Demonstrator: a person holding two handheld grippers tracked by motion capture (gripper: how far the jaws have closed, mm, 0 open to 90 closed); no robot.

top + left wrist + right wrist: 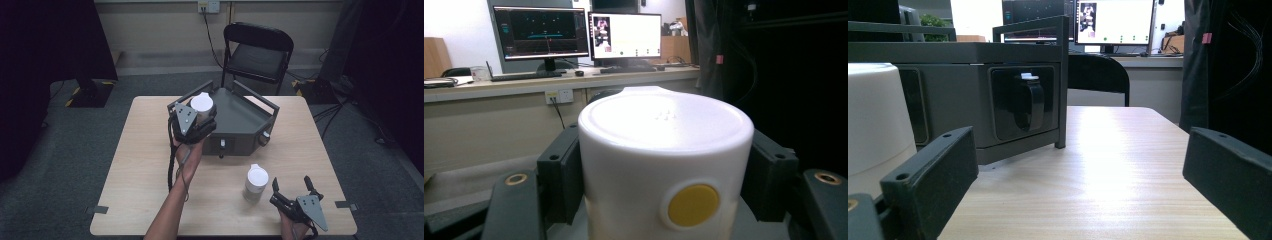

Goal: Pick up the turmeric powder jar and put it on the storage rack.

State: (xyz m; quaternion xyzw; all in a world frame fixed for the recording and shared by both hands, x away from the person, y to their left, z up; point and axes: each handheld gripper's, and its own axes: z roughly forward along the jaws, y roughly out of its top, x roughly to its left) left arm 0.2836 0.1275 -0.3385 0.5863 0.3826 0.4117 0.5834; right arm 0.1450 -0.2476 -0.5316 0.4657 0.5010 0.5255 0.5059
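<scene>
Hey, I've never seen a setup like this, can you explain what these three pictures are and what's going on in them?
A person sits at a wooden table with a hand-held two-jaw tool in each hand. One picture is taken from above; the other two come from cameras riding on each tool, looking along its black jaws. The left tool is clamped on a white lidded canister with a yellow dot, lifted by the dark grey tray-like box. The right tool rests near the table's front edge, jaws open, holding nothing. A second white canister stands on the table beside it. A black folding chair stands behind.
</scene>
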